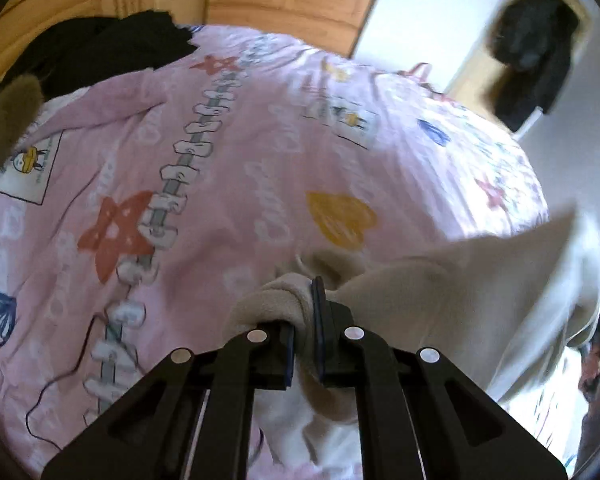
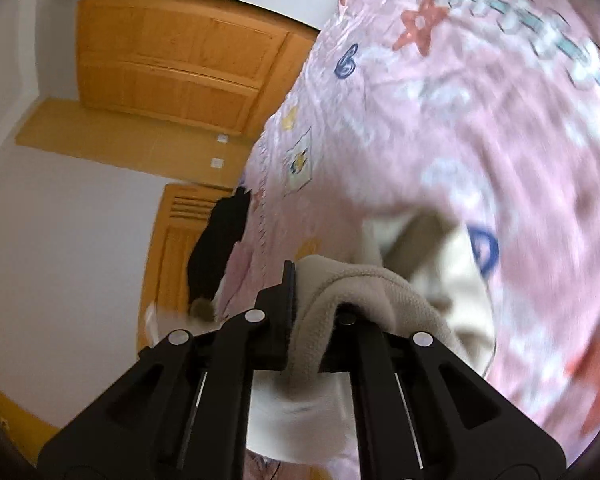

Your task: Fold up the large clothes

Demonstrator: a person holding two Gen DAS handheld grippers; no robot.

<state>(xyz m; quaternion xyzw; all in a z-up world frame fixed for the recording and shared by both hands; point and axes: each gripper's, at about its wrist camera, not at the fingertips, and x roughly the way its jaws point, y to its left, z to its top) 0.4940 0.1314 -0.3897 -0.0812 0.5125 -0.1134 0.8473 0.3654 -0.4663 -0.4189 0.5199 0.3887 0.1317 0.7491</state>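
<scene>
A beige fleece garment (image 1: 440,292) is held up over the pink patterned bed cover (image 1: 220,168). My left gripper (image 1: 304,320) is shut on a bunched fold of it, and the cloth stretches away to the right and hangs down there. In the right wrist view my right gripper (image 2: 314,300) is shut on another thick fold of the beige fleece garment (image 2: 364,288), which drapes over the right finger and hides it. Its pale lining (image 2: 460,280) hangs below against the bed cover (image 2: 480,120). Both views are blurred by motion.
A black garment (image 1: 112,48) lies at the far left end of the bed, with a fur-trimmed piece (image 1: 8,120) beside it. A dark coat (image 1: 536,56) hangs by the white wall. Orange wooden cupboards (image 2: 172,60) stand behind the bed. A thin black cable (image 1: 60,384) lies on the cover.
</scene>
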